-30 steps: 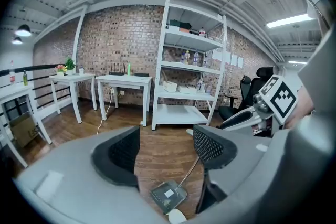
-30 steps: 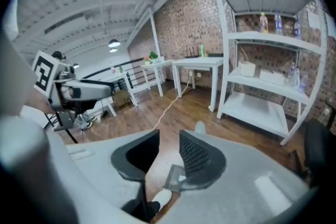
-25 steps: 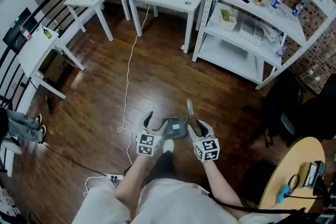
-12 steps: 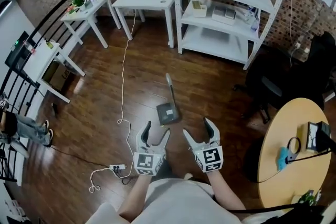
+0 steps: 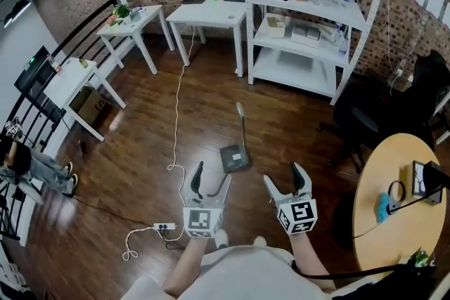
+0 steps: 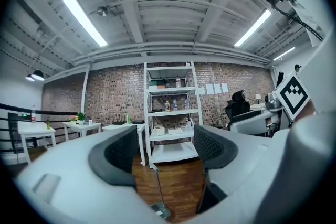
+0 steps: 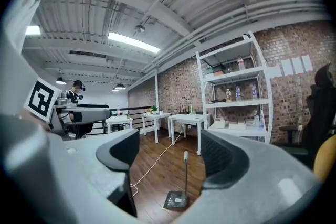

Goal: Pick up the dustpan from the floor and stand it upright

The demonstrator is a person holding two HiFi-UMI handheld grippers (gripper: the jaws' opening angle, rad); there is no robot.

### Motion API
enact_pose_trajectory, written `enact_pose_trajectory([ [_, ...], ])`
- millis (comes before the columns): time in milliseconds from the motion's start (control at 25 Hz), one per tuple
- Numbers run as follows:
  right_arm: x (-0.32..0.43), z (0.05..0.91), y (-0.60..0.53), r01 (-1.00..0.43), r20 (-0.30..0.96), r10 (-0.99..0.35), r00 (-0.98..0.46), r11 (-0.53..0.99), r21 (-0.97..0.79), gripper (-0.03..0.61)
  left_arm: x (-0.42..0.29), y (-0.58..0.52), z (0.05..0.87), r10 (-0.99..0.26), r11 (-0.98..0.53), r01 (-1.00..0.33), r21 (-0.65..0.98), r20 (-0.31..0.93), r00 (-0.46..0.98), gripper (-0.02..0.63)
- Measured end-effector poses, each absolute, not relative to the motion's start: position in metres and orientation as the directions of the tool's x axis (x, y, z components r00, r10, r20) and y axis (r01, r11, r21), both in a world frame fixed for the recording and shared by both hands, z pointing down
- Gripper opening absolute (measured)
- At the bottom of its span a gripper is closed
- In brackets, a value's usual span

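the dustpan (image 5: 235, 158) stands alone on the floor (image 5: 140, 151), handle up, so the left gripper (image 5: 211, 179) and right gripper (image 5: 284, 179) hang wide open, empty.

1. Floor (image 5: 295, 130): dark wood planks, glossy finish.
2. Dustpan (image 5: 235, 158): stands on the boards near mid-floor, pan base down, handle upright, apart from all other items.
3. White cable (image 5: 176, 130): trails across the boards from the white table (image 5: 211, 12) towards a power strip (image 5: 163, 227) lying flat.
4. White shelving unit (image 5: 281, 70) and black chair (image 5: 369, 124): stand on the floor towards its edges.
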State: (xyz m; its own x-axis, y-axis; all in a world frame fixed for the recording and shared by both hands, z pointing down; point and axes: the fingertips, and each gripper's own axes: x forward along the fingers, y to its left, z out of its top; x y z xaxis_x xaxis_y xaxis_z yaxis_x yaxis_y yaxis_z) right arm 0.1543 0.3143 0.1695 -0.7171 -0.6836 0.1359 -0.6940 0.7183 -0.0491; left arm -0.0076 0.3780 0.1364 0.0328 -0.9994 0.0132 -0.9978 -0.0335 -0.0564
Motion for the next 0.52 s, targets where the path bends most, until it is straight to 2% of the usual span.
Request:
enact_pose_trajectory([
  [520, 0.114, 0.139, 0.352, -0.678, 0.096, -0.677, -0.729, 0.734, 0.031, 0.342, -0.035, 0.438, 0.103, -0.999, -0.022, -0.998, -0.064, -0.048, 0.025, 0.345],
])
